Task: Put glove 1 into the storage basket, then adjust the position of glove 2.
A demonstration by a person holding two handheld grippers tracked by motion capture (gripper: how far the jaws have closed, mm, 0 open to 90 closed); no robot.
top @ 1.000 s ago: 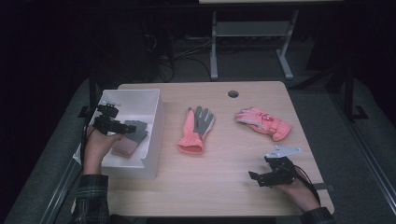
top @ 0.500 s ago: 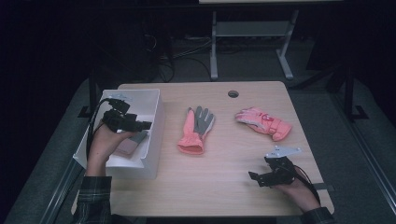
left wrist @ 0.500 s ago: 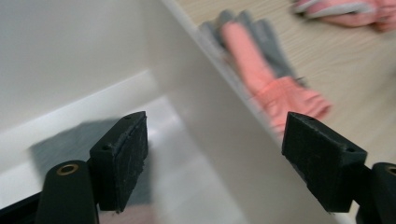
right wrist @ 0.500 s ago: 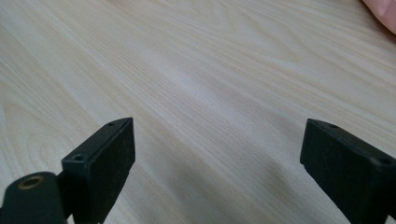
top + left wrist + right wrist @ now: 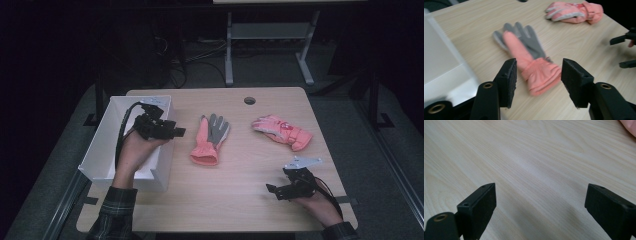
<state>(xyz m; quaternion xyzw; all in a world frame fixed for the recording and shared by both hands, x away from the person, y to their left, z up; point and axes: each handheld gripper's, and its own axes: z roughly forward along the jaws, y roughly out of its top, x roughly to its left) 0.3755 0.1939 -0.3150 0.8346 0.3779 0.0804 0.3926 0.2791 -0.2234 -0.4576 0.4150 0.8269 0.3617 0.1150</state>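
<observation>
**Left gripper leaves the box and lines up on the nearer glove**

The left gripper (image 5: 176, 132) hangs over the inner wall of the white box (image 5: 100, 150), pointing across the table (image 5: 240, 200) toward the pink and grey glove (image 5: 210, 137). Its jaws have just been closing and now stand part-way apart with nothing between them; in the left gripper view the glove's cuff sits in the gap beyond the pads (image 5: 509, 82), on the wood, not touched. That narrowing reads as the hand readying itself for a thin, flat thing rather than gripping anything.

The glove lies palm up near the middle of the table, cuff toward the person, just beside the box. That makes the cuff the easiest part to pinch, and the box is close enough for a short carry. A second pink glove (image 5: 282, 131) lies well apart, toward the far right, nearer the other hand.

The right gripper (image 5: 274, 190) rests low at the near right edge, jaws spread wide and empty over bare wood, likely waiting its turn.
</observation>
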